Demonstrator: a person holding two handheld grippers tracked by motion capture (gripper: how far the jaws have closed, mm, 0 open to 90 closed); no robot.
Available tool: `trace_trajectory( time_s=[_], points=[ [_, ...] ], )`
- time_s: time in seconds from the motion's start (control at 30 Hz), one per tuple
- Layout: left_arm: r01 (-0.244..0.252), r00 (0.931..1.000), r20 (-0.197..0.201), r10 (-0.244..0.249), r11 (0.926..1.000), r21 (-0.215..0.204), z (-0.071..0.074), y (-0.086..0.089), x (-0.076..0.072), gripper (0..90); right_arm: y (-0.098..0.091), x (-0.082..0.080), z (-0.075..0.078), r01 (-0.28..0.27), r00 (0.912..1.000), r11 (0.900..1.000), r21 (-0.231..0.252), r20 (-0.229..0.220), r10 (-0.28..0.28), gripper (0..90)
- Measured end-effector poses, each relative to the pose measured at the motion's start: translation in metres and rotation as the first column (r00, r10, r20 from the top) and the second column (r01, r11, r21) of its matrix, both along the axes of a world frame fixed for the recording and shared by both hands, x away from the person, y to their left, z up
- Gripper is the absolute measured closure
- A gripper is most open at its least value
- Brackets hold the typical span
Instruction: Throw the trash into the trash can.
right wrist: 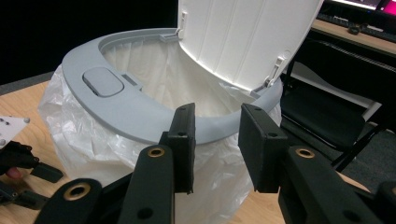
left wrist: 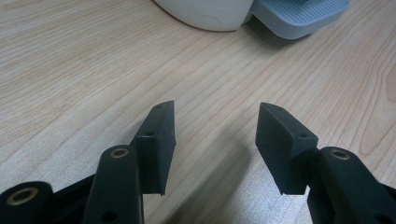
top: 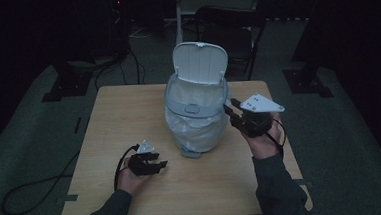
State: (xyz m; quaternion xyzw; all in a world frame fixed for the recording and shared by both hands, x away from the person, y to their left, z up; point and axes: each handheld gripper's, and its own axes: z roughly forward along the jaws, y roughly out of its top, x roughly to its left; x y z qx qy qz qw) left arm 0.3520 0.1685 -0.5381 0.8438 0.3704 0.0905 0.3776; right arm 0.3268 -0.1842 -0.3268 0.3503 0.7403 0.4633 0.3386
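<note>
A small white bin [top: 197, 104] stands on the wooden table [top: 119, 117], a little toward the far edge and near the middle between the left and right edges. Its lid [top: 199, 62] is up, and a white plastic bag [right wrist: 88, 135] lines the inside and hangs over the outside under the grey ring [right wrist: 140, 119]. A grey pedal [left wrist: 299, 16] sticks out at the foot of the bin, toward the near edge.

The right tongs [right wrist: 215, 140] are level with the ring, on the bin's right side. The jaws are spread and sit just in front of the ring; I cannot tell if they touch it.

The left tongs [left wrist: 215, 140] lie low over the table near the front edge, left of the bin and apart from it. Their jaws are spread, with bare wood between them.
</note>
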Motion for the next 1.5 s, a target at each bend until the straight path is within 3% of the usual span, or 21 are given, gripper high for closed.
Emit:
trace_trajectory(
  time_s=[0.37,0.77,0.93,1.5],
  points=[
    [0.009,1.0,-0.002,-0.009,1.0,0.002,0.001,-0.003,-0.001,50.1,-0.008,0.003,-0.006,0.013,0.9997,0.9999,-0.006,-0.019,-0.013,65.2],
    [0.029,0.9995,0.016,-0.028,0.9981,-0.054,0.011,-0.006,-0.004,51.2,-0.019,0.013,-0.01,0.034,0.9982,0.9994,0.009,-0.049,-0.034,63.8],
    [0.053,0.9981,0.035,-0.052,0.9971,-0.054,0.017,-0.014,-0.005,51.2,-0.025,0.021,-0.016,0.04,0.9958,0.9989,0.026,-0.084,-0.038,63.1],
    [0.11,0.993,0.051,-0.107,0.9922,-0.058,0.023,-0.035,-0.005,51.2,-0.034,0.037,-0.028,0.064,0.9898,0.9974,0.033,-0.13,-0.059,61.2]
  ],
)
